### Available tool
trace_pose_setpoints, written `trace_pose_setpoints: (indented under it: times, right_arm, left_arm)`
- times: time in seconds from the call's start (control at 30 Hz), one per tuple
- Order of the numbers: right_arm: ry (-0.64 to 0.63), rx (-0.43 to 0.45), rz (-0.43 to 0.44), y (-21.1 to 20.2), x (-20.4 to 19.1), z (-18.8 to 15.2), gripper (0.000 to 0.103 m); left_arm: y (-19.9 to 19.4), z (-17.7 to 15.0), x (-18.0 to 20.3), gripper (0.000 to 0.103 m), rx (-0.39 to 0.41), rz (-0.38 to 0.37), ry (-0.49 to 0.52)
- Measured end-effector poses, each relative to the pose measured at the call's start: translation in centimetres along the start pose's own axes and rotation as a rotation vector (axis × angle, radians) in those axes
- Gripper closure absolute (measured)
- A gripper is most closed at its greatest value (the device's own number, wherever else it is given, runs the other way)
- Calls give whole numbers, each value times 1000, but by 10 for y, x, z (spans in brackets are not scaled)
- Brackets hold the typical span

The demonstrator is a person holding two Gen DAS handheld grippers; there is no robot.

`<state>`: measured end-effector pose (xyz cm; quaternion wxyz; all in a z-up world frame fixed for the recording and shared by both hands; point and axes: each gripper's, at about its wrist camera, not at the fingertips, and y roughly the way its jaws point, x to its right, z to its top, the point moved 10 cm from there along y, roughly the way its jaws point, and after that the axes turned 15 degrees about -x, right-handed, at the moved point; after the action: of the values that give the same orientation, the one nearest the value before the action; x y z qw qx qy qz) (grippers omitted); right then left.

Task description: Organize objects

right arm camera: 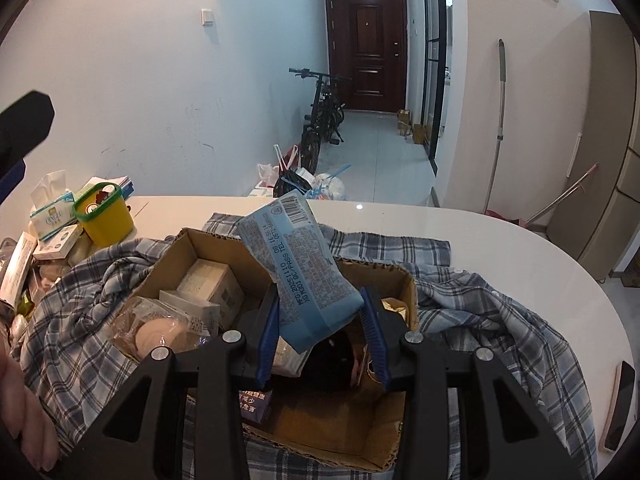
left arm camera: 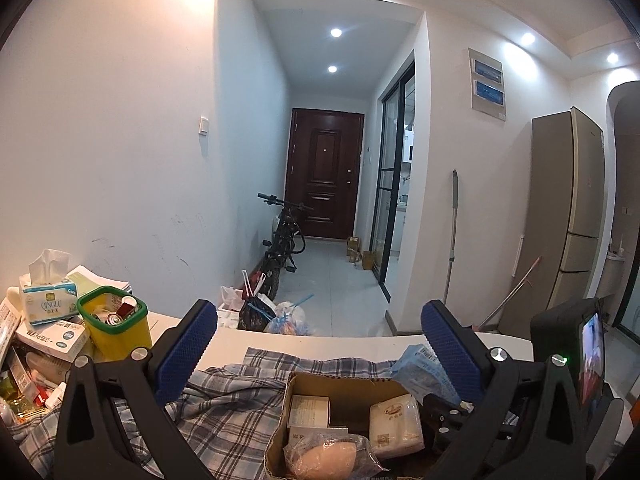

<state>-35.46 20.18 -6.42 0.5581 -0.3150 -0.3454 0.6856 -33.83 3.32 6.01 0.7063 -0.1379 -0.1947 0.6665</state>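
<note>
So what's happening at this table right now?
A person with two handheld grippers is sorting clutter into an open cardboard box on a plaid cloth. The right gripper holds a light blue printed packet over the box. The left gripper hangs above the box, jaws wide and empty.
</note>
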Motion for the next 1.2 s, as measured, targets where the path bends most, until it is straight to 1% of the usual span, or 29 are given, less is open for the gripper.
trace_pose_setpoints:
  times: [0.27, 0.37, 0.43, 0.47, 0.5, 0.53, 0.6, 0.7, 0.87, 1.03, 1.13, 1.17, 1.2]
  right_arm:
    - [20, 3, 0, 1, 4, 2, 63]
    - [28, 4, 8, 0, 6, 3, 56]
    - [36, 12, 9, -3, 7, 4, 48]
    - [42, 18, 10, -5, 9, 5, 42]
    - [48, 25, 10, -7, 10, 6, 41]
    - [54, 33, 10, -10, 11, 7, 40]
    - [61, 52, 7, -18, 14, 10, 40]
    - [69, 90, -5, -32, 19, 15, 40]
    - [72, 168, -32, -62, 24, 24, 40]
    - [73, 249, -36, -96, 28, 32, 39]
    - [85, 303, -27, -118, 30, 35, 29]
    - [88, 320, -29, -125, 31, 35, 24]
    - [91, 337, -35, -132, 31, 36, 17]
  left_arm:
    - [0, 0, 1, 0, 1, -1, 0]
    - [0, 1, 0, 0, -1, 0, -4]
    - [-1, 1, 0, 0, 2, 2, -5]
    - [-2, 2, -1, 0, 6, 9, -5]
    - [-5, 5, -3, 0, 17, 26, 0]
    - [-8, 8, -5, 0, 32, 41, 5]
    - [-16, 14, -10, 0, 56, 49, 6]
    - [-28, 22, -16, 0, 81, 39, -12]
    - [-41, 29, -23, 0, 96, 42, -35]
    - [-53, 35, -24, 0, 99, 32, -37]
    - [-65, 40, -24, 0, 102, 14, -44]
    - [-71, 42, -24, 0, 102, 2, -46]
    - [-78, 45, -25, 0, 110, -10, -48]
